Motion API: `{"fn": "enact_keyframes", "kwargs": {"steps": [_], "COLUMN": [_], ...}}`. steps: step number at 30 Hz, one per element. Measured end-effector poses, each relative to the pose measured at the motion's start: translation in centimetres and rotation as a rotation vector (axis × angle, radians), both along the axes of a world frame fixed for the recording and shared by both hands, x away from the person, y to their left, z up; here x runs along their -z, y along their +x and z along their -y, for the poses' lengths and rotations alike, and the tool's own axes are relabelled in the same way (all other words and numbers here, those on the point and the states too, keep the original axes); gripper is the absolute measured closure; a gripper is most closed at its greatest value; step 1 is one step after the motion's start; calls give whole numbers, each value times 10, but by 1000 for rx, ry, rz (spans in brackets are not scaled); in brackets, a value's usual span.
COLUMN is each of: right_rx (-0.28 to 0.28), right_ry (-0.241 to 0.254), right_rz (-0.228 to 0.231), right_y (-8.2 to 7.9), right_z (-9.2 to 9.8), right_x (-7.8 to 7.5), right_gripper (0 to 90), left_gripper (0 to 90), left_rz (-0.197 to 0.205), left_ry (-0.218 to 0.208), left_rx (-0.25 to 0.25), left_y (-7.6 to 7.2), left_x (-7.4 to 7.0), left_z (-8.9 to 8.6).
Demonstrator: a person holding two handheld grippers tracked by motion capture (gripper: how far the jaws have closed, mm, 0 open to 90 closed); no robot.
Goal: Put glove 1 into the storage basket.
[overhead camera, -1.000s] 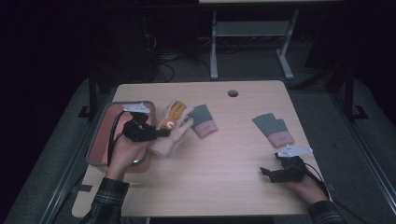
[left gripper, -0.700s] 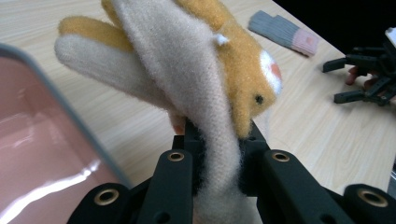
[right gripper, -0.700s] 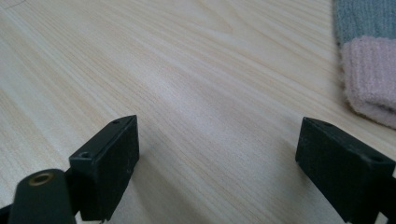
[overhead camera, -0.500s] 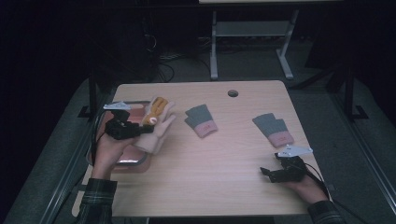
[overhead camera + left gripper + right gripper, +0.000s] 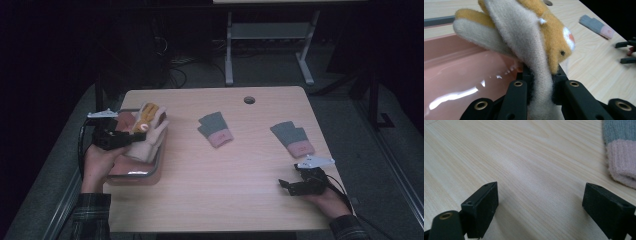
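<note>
The fuzzy cream-and-orange fleece glove [image 5: 534, 40] looks soft and napped against the glossy, smooth pink plastic tray [image 5: 461, 75], the matt black plastic jaws with brass-coloured metal eyelets, the rib-knit grey-and-pink cloth glove [image 5: 621, 150] and the smooth, pale wood-grain table [image 5: 529, 160].

I see the wooden table [image 5: 215, 190] carrying a pink tray [image 5: 134, 172] at its left edge and two grey-pink gloves [image 5: 215, 129] [image 5: 293, 138] right of the tray.
</note>
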State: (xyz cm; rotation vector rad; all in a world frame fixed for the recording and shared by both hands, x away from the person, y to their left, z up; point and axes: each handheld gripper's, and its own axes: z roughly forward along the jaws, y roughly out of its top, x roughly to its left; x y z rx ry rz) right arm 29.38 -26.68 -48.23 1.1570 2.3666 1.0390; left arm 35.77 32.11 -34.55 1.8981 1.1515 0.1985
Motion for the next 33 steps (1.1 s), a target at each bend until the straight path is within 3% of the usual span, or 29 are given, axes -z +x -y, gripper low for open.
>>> {"fn": "enact_keyframes", "kwargs": {"steps": [14,27,29,33], "right_rx": [0,0,0,1], "right_ry": [0,0,0,0], "right_rz": [0,0,0,0], "right_y": [0,0,0,0], "right_z": [0,0,0,0], "right_x": [0,0,0,0], "right_gripper": [129,129,129,129], "left_gripper": [782,776,774,765], "left_rz": [-67,-152,-158,-177], "left_ry": [44,155,149,178], "left_rx": [-73,-74,-72,-71], "left_y": [10,26,28,34], "left_x": [25,47,48,52], "left_z": [-18,-15,-14,-13]}}
